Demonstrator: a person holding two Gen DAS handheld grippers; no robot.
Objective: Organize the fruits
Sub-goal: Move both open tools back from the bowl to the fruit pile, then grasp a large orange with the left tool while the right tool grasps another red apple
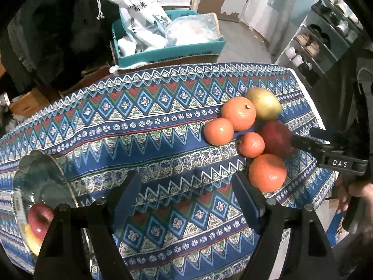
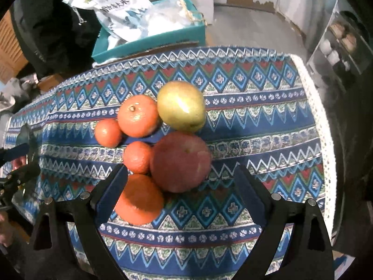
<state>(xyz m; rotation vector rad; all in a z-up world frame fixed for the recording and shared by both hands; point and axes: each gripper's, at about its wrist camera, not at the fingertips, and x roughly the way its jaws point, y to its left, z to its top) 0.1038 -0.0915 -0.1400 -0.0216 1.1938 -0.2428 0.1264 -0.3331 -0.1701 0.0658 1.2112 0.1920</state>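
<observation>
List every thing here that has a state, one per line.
Left claw: open, empty, over the cloth.
Right claw: open, above the red apple, nothing gripped.
Red apple: loose on the cloth, touching oranges.
Pear: on the cloth, beside the big orange.
Oranges: five, clustered on the cloth.
Glass bowl: holds a second apple.
</observation>
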